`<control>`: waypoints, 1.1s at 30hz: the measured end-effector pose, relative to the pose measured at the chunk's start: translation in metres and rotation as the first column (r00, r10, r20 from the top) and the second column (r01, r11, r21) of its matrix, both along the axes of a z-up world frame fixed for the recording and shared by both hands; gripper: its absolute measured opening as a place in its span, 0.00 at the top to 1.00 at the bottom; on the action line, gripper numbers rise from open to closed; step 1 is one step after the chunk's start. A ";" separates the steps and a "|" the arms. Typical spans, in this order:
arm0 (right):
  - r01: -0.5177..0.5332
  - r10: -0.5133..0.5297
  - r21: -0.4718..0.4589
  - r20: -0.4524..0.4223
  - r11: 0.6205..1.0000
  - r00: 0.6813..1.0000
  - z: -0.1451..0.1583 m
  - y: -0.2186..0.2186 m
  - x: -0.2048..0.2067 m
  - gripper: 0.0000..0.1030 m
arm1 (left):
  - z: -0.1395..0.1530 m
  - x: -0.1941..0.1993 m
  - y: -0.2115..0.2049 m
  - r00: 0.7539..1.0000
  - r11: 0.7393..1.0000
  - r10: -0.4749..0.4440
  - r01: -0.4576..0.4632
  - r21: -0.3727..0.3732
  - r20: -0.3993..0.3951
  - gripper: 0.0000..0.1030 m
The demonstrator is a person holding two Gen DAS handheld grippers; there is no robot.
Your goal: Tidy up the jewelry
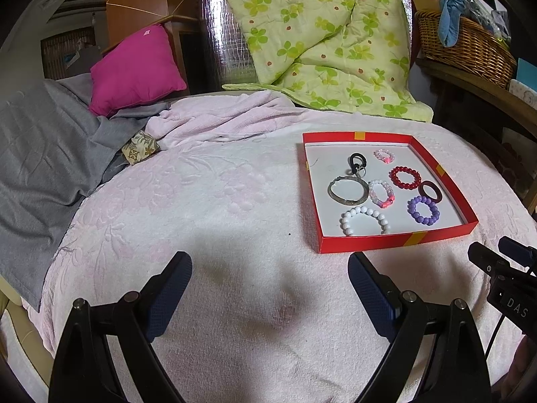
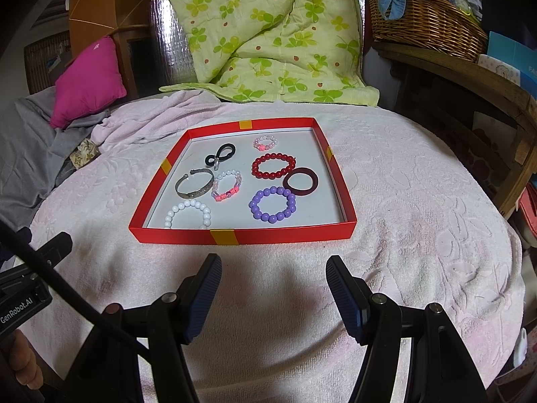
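Observation:
A shallow red tray (image 2: pixel 235 237) (image 1: pixel 365 244) lies on a pale pink towel-covered table. Inside it lie several pieces: a white bead bracelet (image 2: pixel 188 214) (image 1: pixel 364 220), a purple bead bracelet (image 2: pixel 272 205) (image 1: pixel 423 210), a red bead bracelet (image 2: pixel 273 166), a dark maroon bangle (image 2: pixel 301 181), a silver cuff (image 2: pixel 195 184) (image 1: pixel 347 190), a pink-and-clear bead bracelet (image 2: pixel 227 186), a small pink bead ring (image 2: pixel 265 143) and a black clasp (image 2: pixel 220 155). My right gripper (image 2: pixel 273 287) hovers open just in front of the tray's near wall, nothing between its fingers. My left gripper (image 1: pixel 270 283) stands open left of the tray, empty.
A green clover-print quilt (image 2: pixel 268 33) hangs behind the table. A magenta cushion (image 1: pixel 134 70) and grey cloth (image 1: pixel 43 154) lie at the left. A wicker basket (image 2: pixel 426 23) sits on a wooden shelf at the right. A small patterned pouch (image 1: pixel 140 147) rests by the grey cloth.

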State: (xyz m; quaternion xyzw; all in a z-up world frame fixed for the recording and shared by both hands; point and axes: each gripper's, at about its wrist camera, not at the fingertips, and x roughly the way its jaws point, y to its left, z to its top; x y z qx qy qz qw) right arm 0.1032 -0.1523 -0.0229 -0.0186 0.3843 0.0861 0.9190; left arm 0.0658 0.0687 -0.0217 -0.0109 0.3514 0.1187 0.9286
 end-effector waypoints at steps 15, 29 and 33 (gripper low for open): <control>0.003 -0.003 -0.002 -0.010 1.000 1.000 -0.004 -0.001 0.001 0.33 | -0.002 0.000 0.001 1.000 1.000 0.007 -0.007 0.002 -0.010 0.09; 0.003 -0.003 -0.002 -0.011 1.000 1.000 -0.005 -0.001 0.002 0.33 | -0.004 0.000 0.001 1.000 1.000 0.006 -0.005 0.002 -0.014 0.09; 0.002 -0.002 -0.003 -0.011 1.000 1.000 -0.005 -0.001 0.002 0.33 | -0.004 -0.001 0.003 1.000 1.000 0.005 -0.005 0.001 -0.015 0.09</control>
